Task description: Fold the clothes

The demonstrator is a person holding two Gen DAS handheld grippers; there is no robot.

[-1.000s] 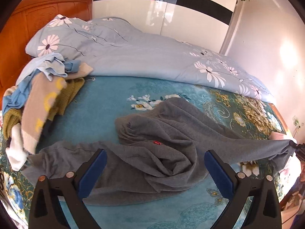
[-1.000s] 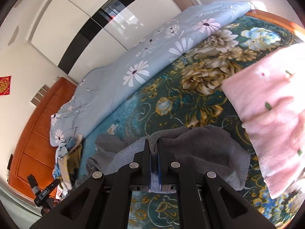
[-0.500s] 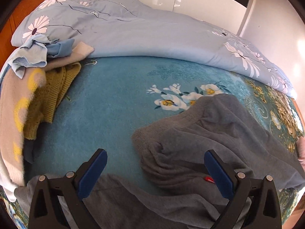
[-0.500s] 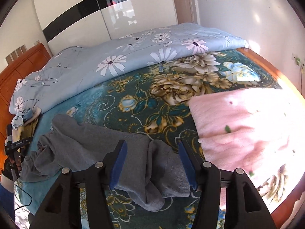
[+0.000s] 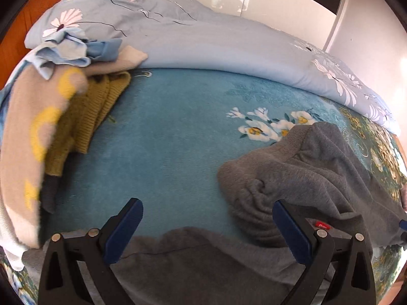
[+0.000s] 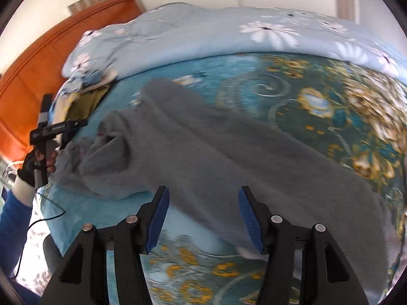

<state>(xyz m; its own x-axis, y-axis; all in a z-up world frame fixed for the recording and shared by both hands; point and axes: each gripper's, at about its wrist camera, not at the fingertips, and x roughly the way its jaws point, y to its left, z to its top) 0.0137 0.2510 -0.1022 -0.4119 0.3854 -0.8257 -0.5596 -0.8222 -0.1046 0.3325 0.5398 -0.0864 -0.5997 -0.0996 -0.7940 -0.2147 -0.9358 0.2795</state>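
Sweater – grey fleece, rumpled, soft folds

A grey knitted sweater of soft, thick cloth lies crumpled on the teal flowered bed cover, spread unevenly across it and not yet folded. Its ribbed hem edge curls up at the far side, deep creases bunch at its middle, and a small red label shows (lettering too small to read). One long part stretches flat toward the bed's near edge.
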